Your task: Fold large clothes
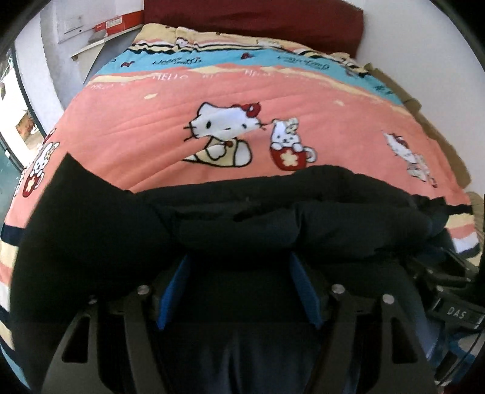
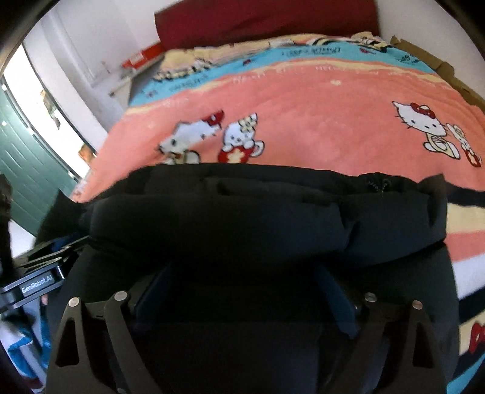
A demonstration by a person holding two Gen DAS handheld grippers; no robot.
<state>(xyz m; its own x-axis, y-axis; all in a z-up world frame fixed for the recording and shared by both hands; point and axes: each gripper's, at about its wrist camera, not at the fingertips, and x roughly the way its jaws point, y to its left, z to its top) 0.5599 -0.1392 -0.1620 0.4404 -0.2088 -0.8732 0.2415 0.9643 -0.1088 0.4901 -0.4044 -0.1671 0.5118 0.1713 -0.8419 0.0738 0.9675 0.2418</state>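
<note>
Left gripper and right gripper side by side, jaws wide (tips hidden under dark fabric).

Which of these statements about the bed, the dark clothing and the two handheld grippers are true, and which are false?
1. The bulky black padded garment lies on a pink cartoon-cat blanket. True.
2. The left gripper hangs far above the garment, holding nothing. False: black fabric fills the space between its blue-padded fingers.
3. The right gripper also has black fabric between its fingers. True.
4. The garment is bright yellow. False: it is black.
5. A dark red headboard stands at the far end of the bed. True.
6. The blanket is plain white. False: it is pink with blue and cream bands.
</note>
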